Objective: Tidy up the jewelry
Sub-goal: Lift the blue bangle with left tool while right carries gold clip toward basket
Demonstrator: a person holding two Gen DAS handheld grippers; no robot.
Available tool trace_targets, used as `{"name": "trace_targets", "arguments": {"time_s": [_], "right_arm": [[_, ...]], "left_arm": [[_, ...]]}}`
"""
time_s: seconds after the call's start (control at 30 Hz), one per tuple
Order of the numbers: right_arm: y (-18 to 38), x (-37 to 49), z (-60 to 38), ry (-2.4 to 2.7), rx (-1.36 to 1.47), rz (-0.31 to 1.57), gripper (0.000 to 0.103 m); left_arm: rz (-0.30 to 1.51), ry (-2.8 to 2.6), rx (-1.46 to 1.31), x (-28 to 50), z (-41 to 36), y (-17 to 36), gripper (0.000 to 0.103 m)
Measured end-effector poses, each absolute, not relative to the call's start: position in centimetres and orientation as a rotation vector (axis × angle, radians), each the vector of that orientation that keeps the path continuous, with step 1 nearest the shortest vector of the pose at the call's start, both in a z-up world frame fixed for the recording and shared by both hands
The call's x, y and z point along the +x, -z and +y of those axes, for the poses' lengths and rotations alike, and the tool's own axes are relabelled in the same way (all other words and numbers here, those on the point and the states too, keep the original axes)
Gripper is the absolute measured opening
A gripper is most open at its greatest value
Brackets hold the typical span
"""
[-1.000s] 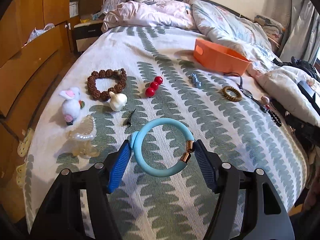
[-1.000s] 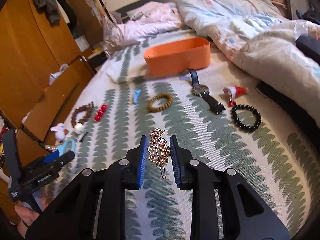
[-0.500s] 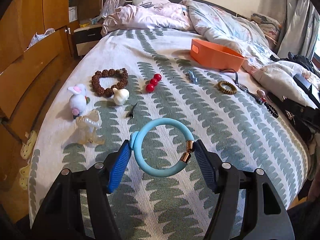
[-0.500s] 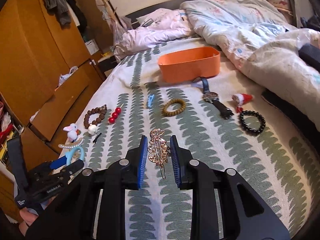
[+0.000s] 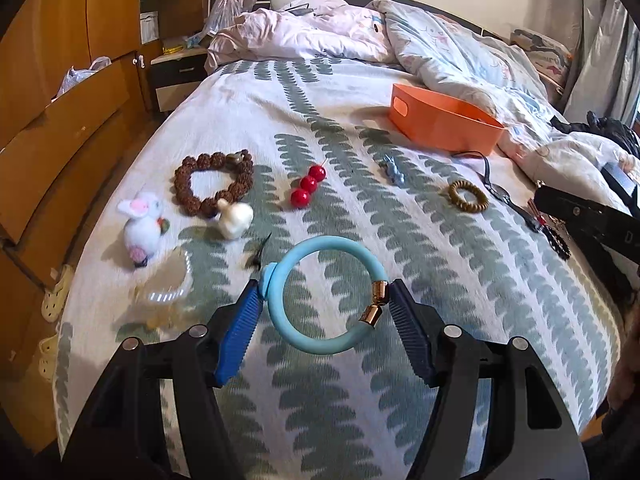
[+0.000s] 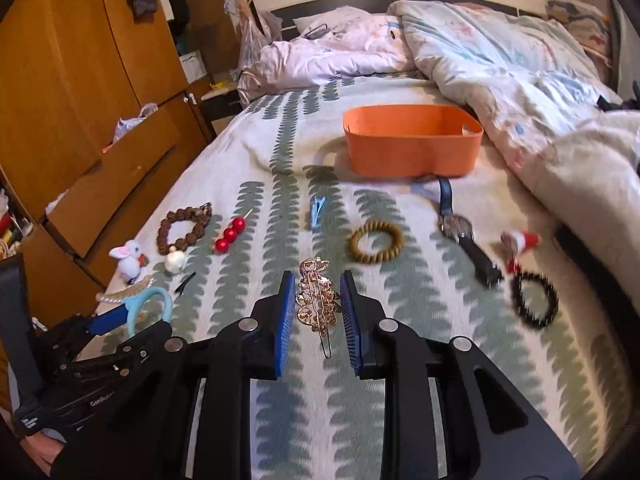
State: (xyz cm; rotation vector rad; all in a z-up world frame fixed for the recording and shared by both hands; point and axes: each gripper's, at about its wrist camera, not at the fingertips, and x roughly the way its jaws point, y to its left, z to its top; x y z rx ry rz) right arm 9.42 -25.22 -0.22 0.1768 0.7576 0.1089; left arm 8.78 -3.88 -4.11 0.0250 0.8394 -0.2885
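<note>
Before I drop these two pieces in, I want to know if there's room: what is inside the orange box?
The right wrist view shows only bare inner walls of the orange box. Its near wall hides the floor, so anything lying flat inside cannot be seen.

Left gripper [image 5: 322, 312] jaws clamp wide; right gripper [image 6: 317, 307] jaws narrower, seemingly gripping.

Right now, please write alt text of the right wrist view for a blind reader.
The right tool holds a gold hair clip above a leaf-patterned bedspread. Ahead lie bracelets, a watch and an orange basket; at lower left, the left tool grips a light blue bangle.
</note>
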Motion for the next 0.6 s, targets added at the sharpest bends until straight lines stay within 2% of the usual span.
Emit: {"name": "trace_targets", "arguments": {"time_s": [0.43,0.6], "right_arm": [[0.8,20.0,-27.4,-0.063,0.123,0.801,0.025],[2.6,24.1,-28.7,-0.046,0.103,0.856,0.025]], "left_arm": [[0.868,0.311,0.066,14.1,-8.1,4.3,0.065],[0.875,0.307,0.091,16.4,-9.7,4.6,0.065]]}}
